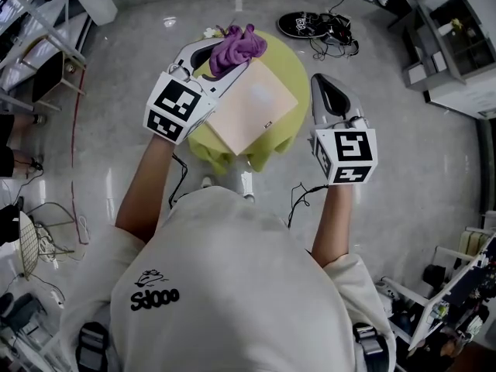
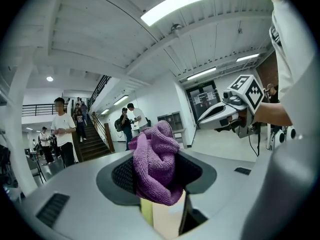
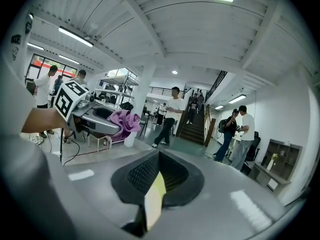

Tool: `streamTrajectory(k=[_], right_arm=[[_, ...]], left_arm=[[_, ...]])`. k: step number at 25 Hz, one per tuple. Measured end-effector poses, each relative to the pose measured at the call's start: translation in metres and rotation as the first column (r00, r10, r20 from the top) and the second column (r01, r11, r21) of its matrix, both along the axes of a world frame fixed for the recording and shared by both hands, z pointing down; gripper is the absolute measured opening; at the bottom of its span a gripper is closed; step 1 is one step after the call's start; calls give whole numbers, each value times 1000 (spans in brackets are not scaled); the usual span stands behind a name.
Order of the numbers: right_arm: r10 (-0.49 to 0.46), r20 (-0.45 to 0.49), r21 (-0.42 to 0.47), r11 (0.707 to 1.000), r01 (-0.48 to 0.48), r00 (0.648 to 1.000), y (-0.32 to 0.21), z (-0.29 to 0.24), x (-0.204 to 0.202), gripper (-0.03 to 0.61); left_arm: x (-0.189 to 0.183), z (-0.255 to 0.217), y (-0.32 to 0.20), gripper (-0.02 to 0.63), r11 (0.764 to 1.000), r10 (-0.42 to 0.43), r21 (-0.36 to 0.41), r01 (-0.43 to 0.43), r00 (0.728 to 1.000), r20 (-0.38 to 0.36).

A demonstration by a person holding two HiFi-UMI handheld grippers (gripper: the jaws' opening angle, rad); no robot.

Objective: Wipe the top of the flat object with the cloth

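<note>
White shirt [image 1: 232, 285], left gripper [image 1: 223, 62] jaws clamped on purple cloth [image 1: 240, 45], right gripper [image 1: 324, 87] jaws together, shoe [image 1: 301, 24] beyond

Cream T-shirt [image 1: 232, 285], small black print [image 1: 155, 293]

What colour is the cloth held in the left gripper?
Purple. The cloth clamped in the left gripper shows best in the left gripper view.
</note>
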State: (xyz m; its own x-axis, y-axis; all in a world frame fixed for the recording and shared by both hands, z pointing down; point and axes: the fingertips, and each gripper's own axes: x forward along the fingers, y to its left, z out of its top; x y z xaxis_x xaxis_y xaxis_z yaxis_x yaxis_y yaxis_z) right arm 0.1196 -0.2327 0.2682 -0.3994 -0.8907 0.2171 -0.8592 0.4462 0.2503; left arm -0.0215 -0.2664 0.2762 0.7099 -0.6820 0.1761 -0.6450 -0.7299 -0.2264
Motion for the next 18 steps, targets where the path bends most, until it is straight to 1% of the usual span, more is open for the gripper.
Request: streamTrajectory(k=[9,18], right_arm=[[-13,7,-19,1000,13,1000,1,6,3,9],[-36,5,-34,999,36,999,-4,11,-4,9]], left_arm=[[9,8,5,195,1000,2,-25,-2,1000,20],[11,15,4,195,999,7,-41,-6,1000,28]])
